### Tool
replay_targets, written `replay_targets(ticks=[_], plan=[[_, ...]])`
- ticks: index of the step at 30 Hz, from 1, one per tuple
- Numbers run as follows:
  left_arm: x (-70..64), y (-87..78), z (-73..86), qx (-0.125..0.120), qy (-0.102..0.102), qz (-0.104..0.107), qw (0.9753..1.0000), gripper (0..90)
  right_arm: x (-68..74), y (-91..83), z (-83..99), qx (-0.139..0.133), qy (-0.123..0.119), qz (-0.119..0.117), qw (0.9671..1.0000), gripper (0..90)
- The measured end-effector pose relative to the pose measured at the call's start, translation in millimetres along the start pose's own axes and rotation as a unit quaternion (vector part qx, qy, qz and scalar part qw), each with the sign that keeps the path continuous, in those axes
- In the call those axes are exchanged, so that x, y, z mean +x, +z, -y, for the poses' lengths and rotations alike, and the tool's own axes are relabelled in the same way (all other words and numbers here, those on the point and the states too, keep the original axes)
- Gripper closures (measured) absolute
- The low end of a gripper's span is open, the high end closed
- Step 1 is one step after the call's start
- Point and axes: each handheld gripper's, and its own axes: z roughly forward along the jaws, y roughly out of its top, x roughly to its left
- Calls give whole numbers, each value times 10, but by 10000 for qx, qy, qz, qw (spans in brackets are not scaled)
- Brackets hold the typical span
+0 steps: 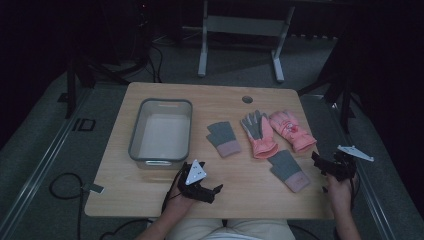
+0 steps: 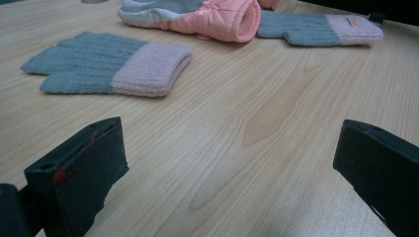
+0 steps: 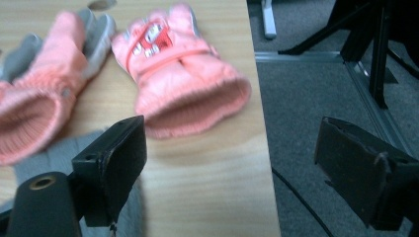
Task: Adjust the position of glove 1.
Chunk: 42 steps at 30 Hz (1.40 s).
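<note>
Two grey knit gloves with pink cuffs lie on the wooden table (image 1: 150, 187): one near the middle (image 1: 223, 139), one at the front right (image 1: 290, 170). Between them, farther back, lie two pink ski gloves, one showing its grey palm (image 1: 259, 134), the other (image 1: 292, 131) at its right. My left gripper (image 1: 214, 194) is open low over the front edge, with bare wood between its jaws (image 2: 227, 163) and the middle knit glove (image 2: 106, 69) ahead. My right gripper (image 1: 319, 164) is open at the table's right edge (image 3: 237, 163), facing the cuff of the right ski glove (image 3: 183, 74).
A clear plastic bin (image 1: 160, 150) stands empty on the left half of the table. A round cable hole (image 1: 247, 99) sits near the far edge. Grey carpet (image 3: 316, 113) drops off right of the table. Cables (image 1: 65, 187) lie on the floor at front left.
</note>
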Motion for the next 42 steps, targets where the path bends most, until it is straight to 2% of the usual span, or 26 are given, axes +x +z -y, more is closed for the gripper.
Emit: replay_targets(ticks=[4, 8, 11, 13, 15, 17, 19, 23, 31, 37, 42], plan=[[2, 0, 0, 7, -12, 7, 10000, 0, 16, -39, -104, -107, -80, 100, 9999, 126], [7, 0, 0, 18, -46, 56, 10000, 0, 24, -101, -220, -325, -114, 269, 9990, 126], [8, 0, 0, 14, -46, 53, 10000, 0, 34, -143, -300, -433, -80, 290, 9986, 139], [0, 0, -1, 28, -6, 35, 10000, 0, 32, -172, -352, -421, 59, 145, 9990, 154], [-11, 3, -2, 28, 29, 23, 10000, 0, 46, -202, -397, -466, 146, 141, 9987, 176], [-15, 4, -2, 17, 32, 19, 10000, 0, 63, -216, -429, -470, 135, 115, 9987, 178], [-12, 3, -1, 18, 26, 25, 10000, 0, 76, -210, -461, -316, 198, 25, 9993, 179], [-8, 2, -1, 7, 16, 23, 10000, 0, 146, -166, -515, -143, 17, -96, 9999, 166], [-7, 3, -1, 11, 13, 28, 10000, 0, 319, -143, -634, -201, -100, -260, 9994, 129], [-13, -1, 0, 2, 52, 23, 10000, 0, 498, -108, -723, -219, -286, -559, 9978, 116], [-11, 0, 0, 1, 45, 22, 10000, 0, 668, -81, -814, -310, -266, -938, 9948, 115]])
